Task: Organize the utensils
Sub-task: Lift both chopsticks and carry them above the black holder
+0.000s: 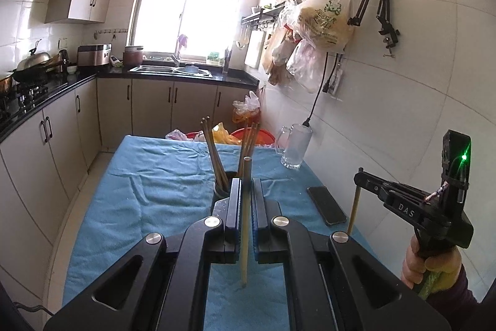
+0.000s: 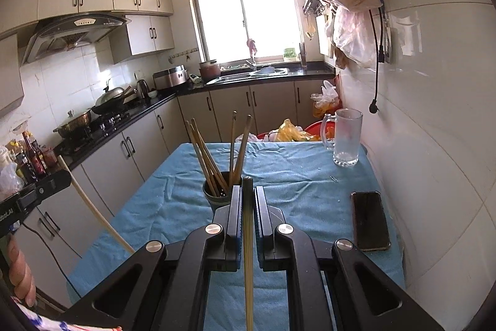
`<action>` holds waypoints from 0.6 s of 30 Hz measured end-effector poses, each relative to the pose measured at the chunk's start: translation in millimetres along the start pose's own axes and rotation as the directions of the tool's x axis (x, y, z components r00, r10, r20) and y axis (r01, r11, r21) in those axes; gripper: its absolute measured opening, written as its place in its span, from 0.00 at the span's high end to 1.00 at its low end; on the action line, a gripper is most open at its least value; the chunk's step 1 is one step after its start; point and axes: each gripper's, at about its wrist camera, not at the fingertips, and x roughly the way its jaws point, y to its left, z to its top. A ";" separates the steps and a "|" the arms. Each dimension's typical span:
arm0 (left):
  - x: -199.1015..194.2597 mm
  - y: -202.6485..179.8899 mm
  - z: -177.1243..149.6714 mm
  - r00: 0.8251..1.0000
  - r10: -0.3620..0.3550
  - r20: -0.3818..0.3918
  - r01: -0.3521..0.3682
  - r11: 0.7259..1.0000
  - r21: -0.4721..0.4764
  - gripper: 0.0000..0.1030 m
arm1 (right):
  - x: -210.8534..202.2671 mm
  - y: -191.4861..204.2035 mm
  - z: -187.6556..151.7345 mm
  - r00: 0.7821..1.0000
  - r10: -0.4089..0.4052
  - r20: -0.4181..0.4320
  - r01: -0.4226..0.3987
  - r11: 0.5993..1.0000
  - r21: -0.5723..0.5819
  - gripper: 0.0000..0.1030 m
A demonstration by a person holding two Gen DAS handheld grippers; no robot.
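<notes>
The left gripper (image 1: 246, 191) is pinched on one chopstick (image 1: 245, 225), held upright between the pads. The right gripper (image 2: 247, 200) is likewise pinched on a second chopstick (image 2: 248, 253). Just beyond both stands the dark holder cup (image 2: 214, 194) with more chopsticks (image 2: 204, 154), on the blue cloth (image 2: 294, 176) of a kitchen table. The cup's base is hidden behind the fingers.
</notes>
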 end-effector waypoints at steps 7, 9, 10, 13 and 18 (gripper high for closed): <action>7.4 1.5 17.6 1.000 0.028 0.011 -0.029 0.999 0.030 0.95 | 3.9 3.8 10.2 1.000 0.004 0.021 -0.004 1.000 -0.008 0.93; 9.9 0.6 20.6 0.999 0.040 0.014 -0.040 0.998 0.042 0.95 | 5.4 3.9 10.7 1.000 0.001 0.025 -0.001 1.000 -0.011 0.93; 11.6 0.3 21.7 0.999 0.045 0.014 -0.046 0.998 0.048 0.95 | 7.0 4.2 11.3 1.000 -0.001 0.026 0.001 1.000 -0.013 0.93; 18.1 -0.7 24.9 0.997 0.075 0.013 -0.076 0.995 0.067 0.95 | 10.6 3.8 13.0 1.000 0.001 0.026 0.000 1.000 -0.013 0.93; 29.0 -1.4 29.6 0.992 0.128 0.010 -0.129 0.987 0.095 0.95 | 18.7 1.6 17.0 1.000 -0.002 0.025 0.002 1.000 -0.004 0.93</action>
